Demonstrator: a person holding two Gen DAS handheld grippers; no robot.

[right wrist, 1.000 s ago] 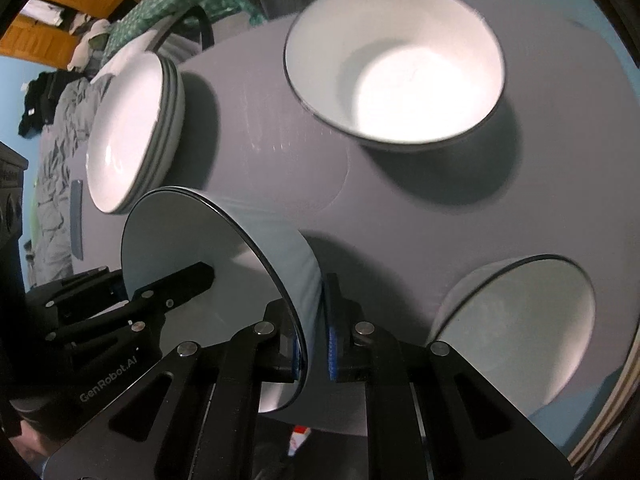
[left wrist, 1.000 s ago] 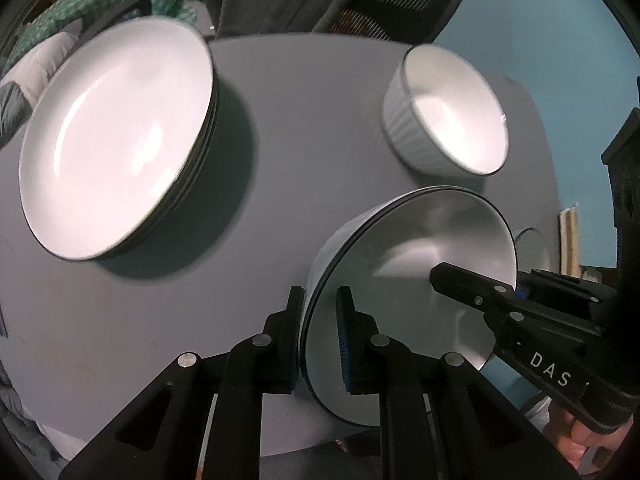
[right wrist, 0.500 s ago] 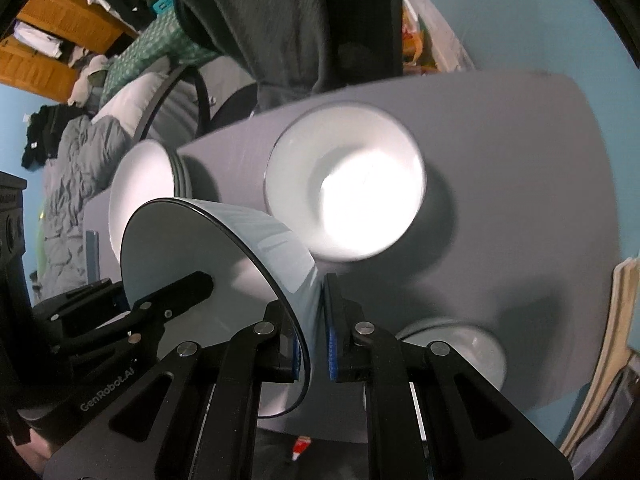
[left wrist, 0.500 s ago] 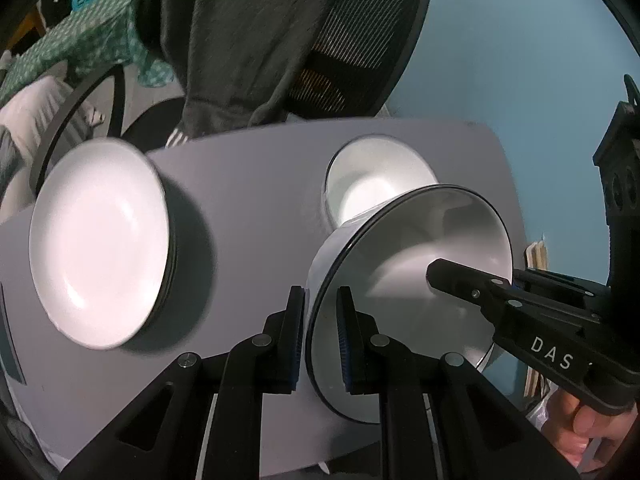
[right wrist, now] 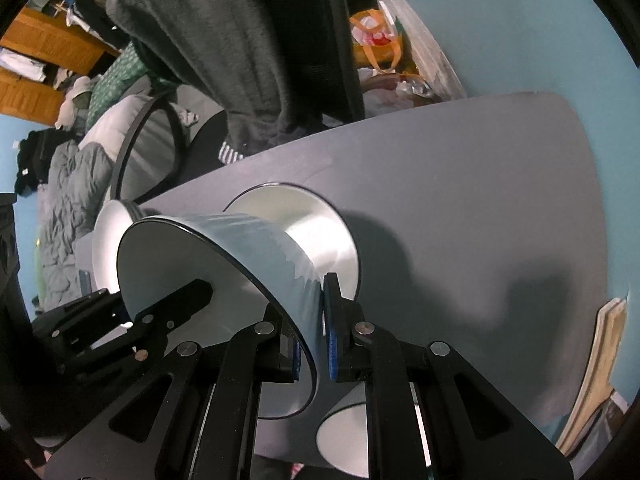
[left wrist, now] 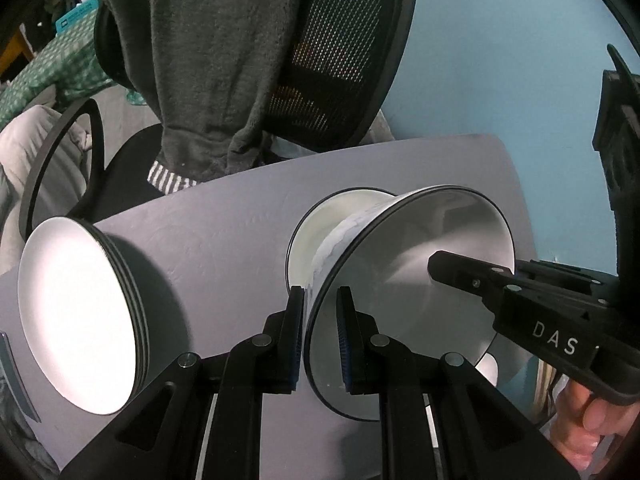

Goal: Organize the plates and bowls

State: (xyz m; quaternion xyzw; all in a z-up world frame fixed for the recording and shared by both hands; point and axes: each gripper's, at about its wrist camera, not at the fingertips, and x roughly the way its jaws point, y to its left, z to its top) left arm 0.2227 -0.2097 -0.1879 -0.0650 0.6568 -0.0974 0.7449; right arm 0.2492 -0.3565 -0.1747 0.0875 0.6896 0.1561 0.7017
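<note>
A pale bowl with a dark rim [left wrist: 404, 280] hangs in the air above the grey table [left wrist: 224, 232]. My left gripper [left wrist: 320, 332] is shut on its near rim. My right gripper [right wrist: 314, 328] is shut on the opposite rim of the same bowl [right wrist: 240, 256]. Each gripper shows in the other's view. A second white bowl [left wrist: 320, 220] stands on the table right behind the held one; it also shows in the right wrist view [right wrist: 320, 228]. A stack of white plates [left wrist: 76, 312] sits at the table's left.
A third bowl [right wrist: 348, 440] sits on the table below my right gripper. An office chair [left wrist: 344, 60] draped with a grey garment [left wrist: 208, 60] stands behind the table. A blue wall [left wrist: 500, 48] is at the right. A bed and clutter lie beyond the table's left.
Both grippers have raised the bowl well above the table and carried it back toward the second bowl. The table and dishes look smaller and lower; the chair has come into view.
</note>
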